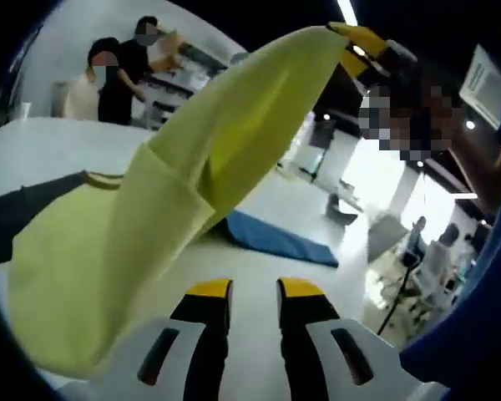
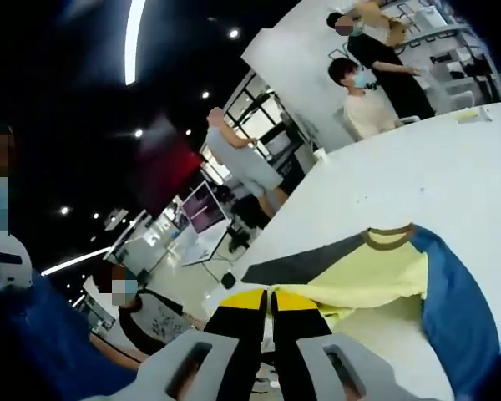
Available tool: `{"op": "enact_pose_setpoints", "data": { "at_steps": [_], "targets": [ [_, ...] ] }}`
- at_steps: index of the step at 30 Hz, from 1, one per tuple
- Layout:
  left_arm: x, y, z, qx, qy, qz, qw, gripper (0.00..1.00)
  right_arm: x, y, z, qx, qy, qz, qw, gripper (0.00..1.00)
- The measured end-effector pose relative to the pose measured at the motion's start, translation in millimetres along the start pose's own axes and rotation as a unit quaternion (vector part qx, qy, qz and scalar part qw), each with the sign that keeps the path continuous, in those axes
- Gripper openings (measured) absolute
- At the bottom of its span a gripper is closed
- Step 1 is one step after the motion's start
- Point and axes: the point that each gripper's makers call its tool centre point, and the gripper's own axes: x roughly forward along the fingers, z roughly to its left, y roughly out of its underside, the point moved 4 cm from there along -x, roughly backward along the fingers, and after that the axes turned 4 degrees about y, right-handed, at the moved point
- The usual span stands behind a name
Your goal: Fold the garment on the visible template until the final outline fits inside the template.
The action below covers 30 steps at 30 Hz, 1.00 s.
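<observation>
A yellow T-shirt (image 1: 150, 225) with a tan collar, a dark grey sleeve (image 1: 17, 217) and a blue sleeve (image 1: 275, 238) lies partly on the white table (image 1: 58, 146). One part of it is pulled up high by my right gripper (image 1: 359, 46), which pinches the raised tip. In the right gripper view that gripper (image 2: 270, 301) has its jaws together on the yellow cloth, with the rest of the shirt (image 2: 376, 271) spread beyond. My left gripper (image 1: 255, 290) is open below the lifted cloth, with nothing between its jaws.
Two people (image 1: 117, 75) stand at shelves past the table's far side. Another person (image 2: 234, 150) stands off the table's edge, near desks and screens. The white tabletop (image 2: 451, 167) stretches bare beyond the shirt.
</observation>
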Motion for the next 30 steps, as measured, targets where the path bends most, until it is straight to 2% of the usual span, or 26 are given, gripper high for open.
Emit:
{"op": "enact_pose_setpoints", "data": {
  "at_steps": [3, 4, 5, 6, 7, 8, 9, 14, 17, 19, 22, 24, 27, 28, 29, 30],
  "targets": [
    [0.3, -4.4, 7.1, -0.023, -0.036, -0.018, 0.9989, 0.2, -2.7, -0.6, -2.3, 0.002, 0.004, -0.004, 1.0, 0.0],
    [-2.6, -7.0, 12.7, -0.047, -0.061, -0.037, 0.9964, 0.21, -3.6, -0.9, -2.8, 0.003, 0.004, -0.006, 1.0, 0.0],
    [-3.9, -7.7, 14.5, -0.051, -0.067, -0.041, 0.9956, 0.22, -4.0, -1.3, -3.0, 0.003, 0.004, -0.007, 1.0, 0.0],
    [-9.1, -9.4, 21.1, -0.06, -0.09, -0.056, 0.9926, 0.23, -5.4, -2.9, -3.9, 0.006, 0.004, -0.011, 0.9999, 0.0],
    [-10.8, -9.1, 22.0, -0.062, -0.101, -0.059, 0.9911, 0.23, -5.9, -3.7, -4.4, 0.007, 0.005, -0.013, 0.9999, 0.0],
    [-12.1, -8.9, 23.4, -0.064, -0.106, -0.06, 0.9905, 0.22, -6.1, -4.1, -4.5, 0.008, 0.005, -0.014, 0.9999, 0.0],
    [-20.1, -7.8, 34.8, -0.058, -0.127, -0.061, 0.9883, 0.22, -6.4, -5.3, -4.6, 0.008, 0.005, -0.016, 0.9998, 0.0],
    [-54.3, -15.2, 60.0, -0.054, -0.185, -0.094, 0.9768, 0.21, -6.9, -6.6, -6.9, 0.011, 0.005, -0.02, 0.9997, 0.0],
    [-70.2, -20.0, 67.8, -0.05, -0.207, -0.108, 0.971, 0.19, -6.8, -5.9, -7.4, 0.012, 0.005, -0.021, 0.9997, 0.0],
    [-89.6, -32.9, 64.0, -0.03, -0.22, -0.119, 0.9677, 0.19, -6.5, -3.5, -7.2, 0.018, 0.003, -0.023, 0.9996, 0.0],
    [-108.6, -41.0, 72.8, 0.004, -0.239, -0.123, 0.9631, 0.22, -6.8, -2.3, -6.7, 0.019, 0.003, -0.023, 0.9995, 0.0],
    [-116.1, -45.2, 74.0, 0.016, -0.238, -0.123, 0.9632, 0.23, -7.5, -1.0, -6.5, 0.02, 0.004, -0.022, 0.9995, 0.0],
    [-122.7, -44.3, 72.5, 0.024, -0.233, -0.099, 0.9672, 0.21, -8.3, 0.5, -5.1, 0.024, 0.001, -0.024, 0.9994, 0.0],
    [-125.1, -38.3, 73.4, 0.048, -0.221, -0.086, 0.9704, 0.2, -8.1, 0.9, -4.9, 0.024, 0.001, -0.024, 0.9994, 0.0],
    [-125.2, -37.0, 72.9, 0.054, -0.22, -0.081, 0.9707, 0.21, -8.0, 1.0, -4.9, 0.024, 0.002, -0.024, 0.9994, 0.0],
    [-124.1, -26.2, 69.8, 0.072, -0.223, -0.05, 0.9709, 0.22, -7.4, 0.9, -4.2, 0.024, 0.001, -0.024, 0.9994, 0.0]
  ]
}}
